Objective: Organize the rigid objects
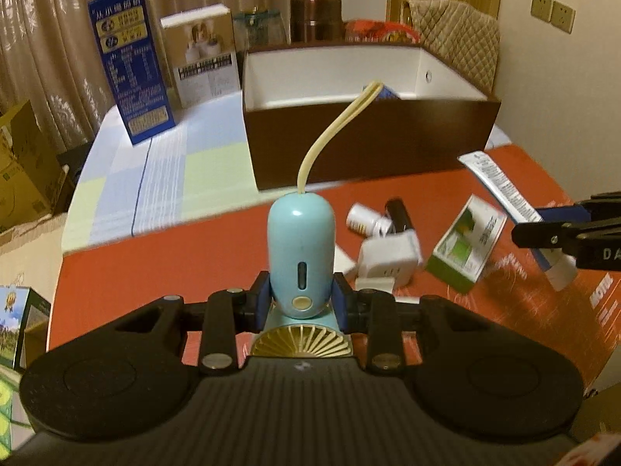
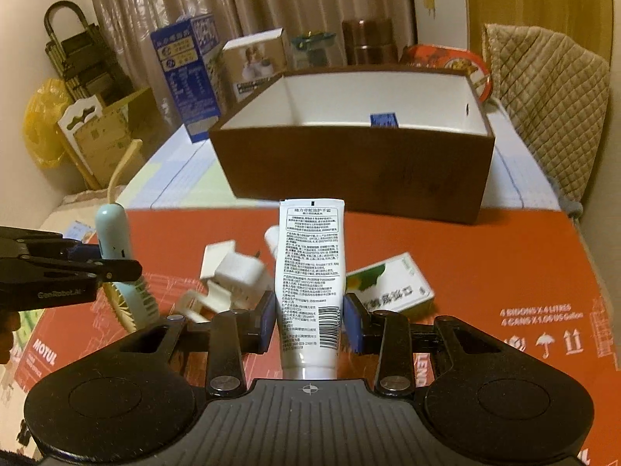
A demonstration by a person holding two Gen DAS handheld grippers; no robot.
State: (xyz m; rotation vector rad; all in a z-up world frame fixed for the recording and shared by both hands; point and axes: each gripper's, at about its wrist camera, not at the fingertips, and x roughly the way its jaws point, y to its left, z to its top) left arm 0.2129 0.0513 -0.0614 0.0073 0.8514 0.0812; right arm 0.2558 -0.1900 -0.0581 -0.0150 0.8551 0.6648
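My left gripper [image 1: 302,303] is shut on a light blue handheld fan [image 1: 300,256] with a cream strap, held above the red cardboard sheet [image 1: 155,272]. It also shows in the right wrist view [image 2: 112,233]. My right gripper [image 2: 310,318] is shut on a white cream tube [image 2: 310,272], held upright above the sheet; the tube also shows in the left wrist view [image 1: 500,186]. A brown box with white inside [image 1: 368,147] stands behind the sheet, a blue item in it [image 2: 383,119].
On the sheet lie a white power adapter [image 1: 388,264], a small white bottle [image 1: 363,219], a black item [image 1: 399,213] and a green-white carton [image 1: 467,244]. A blue carton [image 1: 130,66] and a white carton [image 1: 202,54] stand behind. Wall at right.
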